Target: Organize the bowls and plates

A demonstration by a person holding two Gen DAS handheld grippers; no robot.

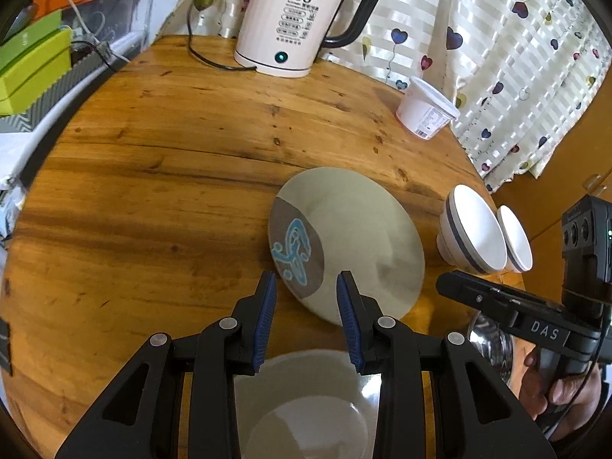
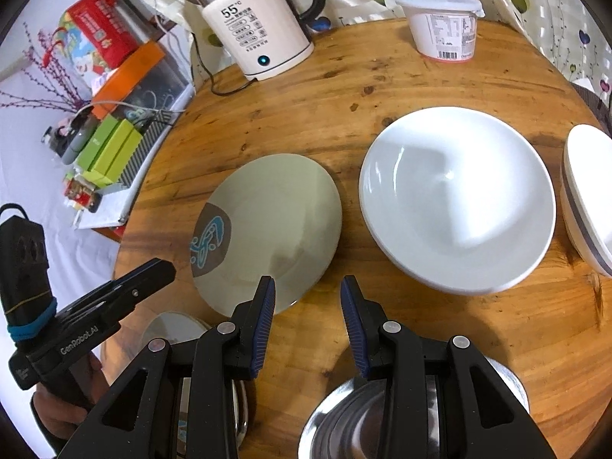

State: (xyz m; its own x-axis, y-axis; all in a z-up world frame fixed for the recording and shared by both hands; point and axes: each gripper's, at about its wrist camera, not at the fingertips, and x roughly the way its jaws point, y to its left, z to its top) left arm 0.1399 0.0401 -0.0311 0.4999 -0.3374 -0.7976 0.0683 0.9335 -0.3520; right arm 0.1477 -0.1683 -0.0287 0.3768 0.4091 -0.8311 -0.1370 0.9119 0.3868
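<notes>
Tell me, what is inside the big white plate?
The white plate looks empty, showing only a glossy reflection. A second rim beneath suggests another plate, mostly covered. What lies under them is hidden.

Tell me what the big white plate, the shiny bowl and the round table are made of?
The big white plate looks like glazed ceramic: smooth, with bright glare spots. The shiny bowl seems to be polished steel, since it mirrors things around it. The round table looks like varnished wood, showing grain lines and dark knots.
</notes>
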